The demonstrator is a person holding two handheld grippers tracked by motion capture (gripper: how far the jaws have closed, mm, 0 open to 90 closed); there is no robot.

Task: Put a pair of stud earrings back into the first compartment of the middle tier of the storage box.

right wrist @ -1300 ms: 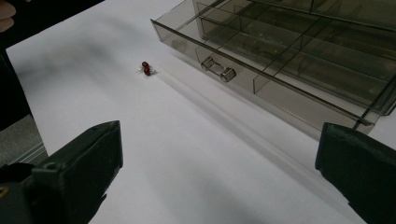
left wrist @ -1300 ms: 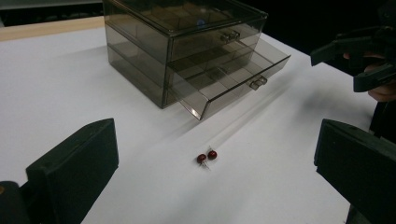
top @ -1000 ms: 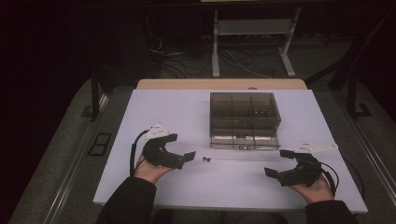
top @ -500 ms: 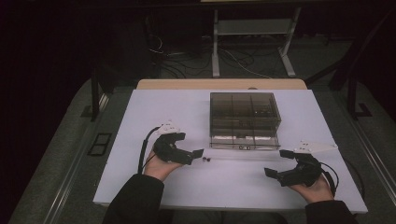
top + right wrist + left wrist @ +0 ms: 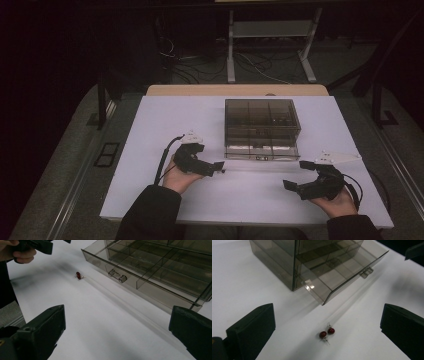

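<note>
item: pair of red stud earrings (image 5: pixel 327 333), lying loose on the white table (image 5: pixel 165 120), touching each other, just near of the open drawer (image 5: pixel 344 277) of a smoky clear organiser box (image 5: pixel 261 125). left gripper (image 5: pixel 220 167): jaws wide apart, low over the earrings, nothing held. right gripper (image 5: pixel 291 186): jaws wide apart, empty, near-right on the table, well apart from the earrings.

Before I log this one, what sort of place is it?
Probably a lab or recording workroom, dimly lit: a white table set up as a work surface, loose cables on the floor behind it, and a metal stand at the back.
</note>
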